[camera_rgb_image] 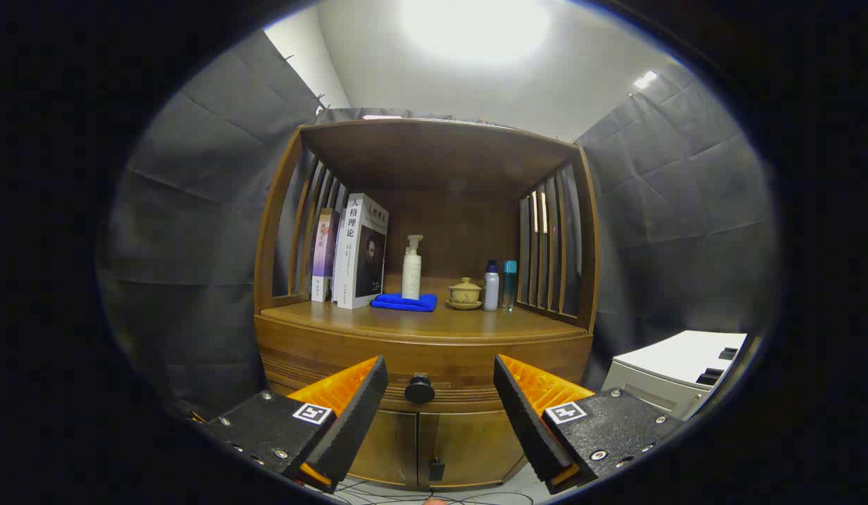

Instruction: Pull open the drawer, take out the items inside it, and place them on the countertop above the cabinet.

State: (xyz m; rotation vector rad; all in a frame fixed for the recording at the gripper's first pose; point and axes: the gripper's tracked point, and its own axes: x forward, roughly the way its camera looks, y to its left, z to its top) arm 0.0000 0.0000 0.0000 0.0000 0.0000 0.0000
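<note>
A wooden cabinet (423, 344) stands ahead of me, its drawer (434, 368) closed under the countertop (434, 324). The drawer's dark round knob (419, 389) sits beyond my fingertips, in line with the gap between them and slightly toward the left finger. My gripper (441, 375) is open, both fingers spread wide with nothing between them. What lies inside the drawer is hidden.
On the countertop stand two books (353, 252), a white pump bottle (411, 270) behind a folded blue cloth (405, 302), a lidded yellow cup (465, 292) and two small bottles (499, 284). Slatted sides and a roof enclose the shelf. Below are two cabinet doors (419, 445). A white box (676, 375) stands to the right.
</note>
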